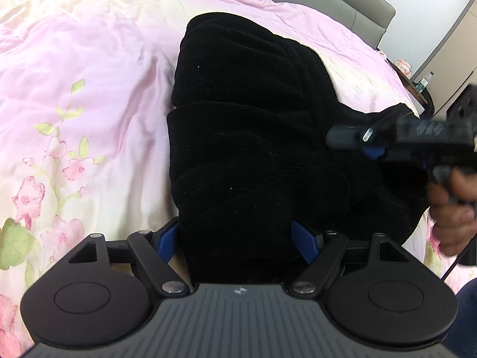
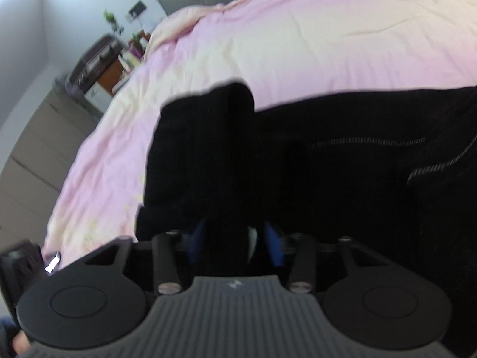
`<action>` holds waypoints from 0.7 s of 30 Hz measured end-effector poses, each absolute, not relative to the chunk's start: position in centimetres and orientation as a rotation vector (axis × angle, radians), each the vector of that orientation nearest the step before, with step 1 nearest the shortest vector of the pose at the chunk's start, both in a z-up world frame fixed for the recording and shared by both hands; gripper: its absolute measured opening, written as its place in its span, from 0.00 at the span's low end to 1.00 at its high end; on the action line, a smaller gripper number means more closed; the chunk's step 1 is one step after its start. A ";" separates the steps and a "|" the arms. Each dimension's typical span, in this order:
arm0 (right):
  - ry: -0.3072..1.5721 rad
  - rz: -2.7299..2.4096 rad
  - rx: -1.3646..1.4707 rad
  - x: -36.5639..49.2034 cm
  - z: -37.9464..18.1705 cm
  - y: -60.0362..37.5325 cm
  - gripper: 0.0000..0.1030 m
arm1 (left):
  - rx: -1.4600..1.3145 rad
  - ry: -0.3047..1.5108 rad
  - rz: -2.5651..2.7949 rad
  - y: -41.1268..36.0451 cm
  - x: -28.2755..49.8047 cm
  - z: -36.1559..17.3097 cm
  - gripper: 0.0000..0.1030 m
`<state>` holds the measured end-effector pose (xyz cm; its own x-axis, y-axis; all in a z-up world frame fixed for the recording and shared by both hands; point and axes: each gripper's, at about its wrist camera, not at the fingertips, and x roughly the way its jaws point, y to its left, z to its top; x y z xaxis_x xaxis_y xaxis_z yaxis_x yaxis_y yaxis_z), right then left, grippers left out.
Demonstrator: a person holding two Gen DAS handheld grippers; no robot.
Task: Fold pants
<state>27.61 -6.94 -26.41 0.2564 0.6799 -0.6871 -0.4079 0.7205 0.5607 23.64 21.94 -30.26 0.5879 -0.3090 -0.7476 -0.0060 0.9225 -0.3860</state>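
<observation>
Black ribbed pants lie bunched in thick folds on a pink floral bed cover. My left gripper has a fat roll of the fabric filling the wide gap between its blue pads, which press on it from both sides. In the right wrist view the pants spread to the right with a grey stitched seam showing. My right gripper is pinched narrowly on an upright fold of the same black cloth. From the left wrist view the right gripper appears blurred at the pants' right edge, held by a hand.
The pink bed cover stretches wide beyond the pants. A grey padded headboard stands at the back. A nightstand with bottles is past the bed's right side. Grey drawers and a cluttered side table stand beside the bed.
</observation>
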 end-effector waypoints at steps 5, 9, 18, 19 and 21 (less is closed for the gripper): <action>1.048 0.869 0.401 26.4 -24.4 -9.6 0.06 | -0.363 0.919 -0.180 22.0 23.3 -29.7 0.86; 1.048 0.860 0.327 25.2 -24.4 -10.3 0.06 | -0.324 0.918 -0.184 22.1 22.9 -28.5 0.79; 1.092 0.751 0.304 26.1 -27.0 -10.3 0.20 | -0.310 0.752 -0.184 22.0 23.2 -21.9 0.76; 1.072 0.748 0.309 25.9 -26.6 -10.6 0.33 | -0.301 0.755 -0.198 21.2 23.9 -21.7 0.76; 1.029 0.733 0.314 25.2 -25.2 -12.2 0.34 | -0.276 0.771 -0.215 19.7 25.3 -21.8 0.76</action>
